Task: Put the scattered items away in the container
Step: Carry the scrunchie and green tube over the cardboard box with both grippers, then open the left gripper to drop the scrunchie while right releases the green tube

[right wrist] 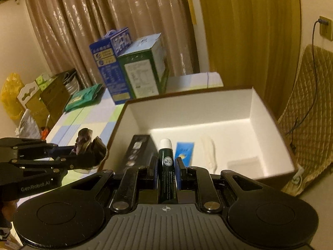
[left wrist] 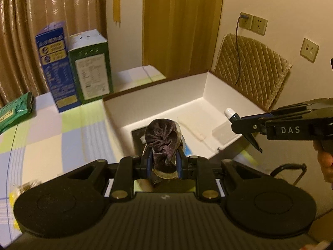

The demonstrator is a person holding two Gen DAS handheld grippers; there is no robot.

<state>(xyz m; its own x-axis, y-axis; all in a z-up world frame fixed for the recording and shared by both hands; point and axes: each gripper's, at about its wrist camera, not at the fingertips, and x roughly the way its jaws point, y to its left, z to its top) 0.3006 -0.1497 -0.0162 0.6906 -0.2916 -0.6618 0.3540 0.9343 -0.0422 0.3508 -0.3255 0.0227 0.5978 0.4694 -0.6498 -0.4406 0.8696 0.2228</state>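
Observation:
My left gripper is shut on a bunched dark velvet cloth pouch, held at the near rim of the open white box. The same pouch shows at the left in the right wrist view, just outside the box's left wall. My right gripper is shut on a dark green lip-balm tube with a white cap, over the box's near edge; the tube pokes over the box's right side. Inside the box lie a black carton, a blue card and a white oblong item.
A blue carton and a green carton stand at the back of the checked tablecloth. A green packet lies at the far left. A quilted chair back stands behind the box, with a cable hanging from a wall socket.

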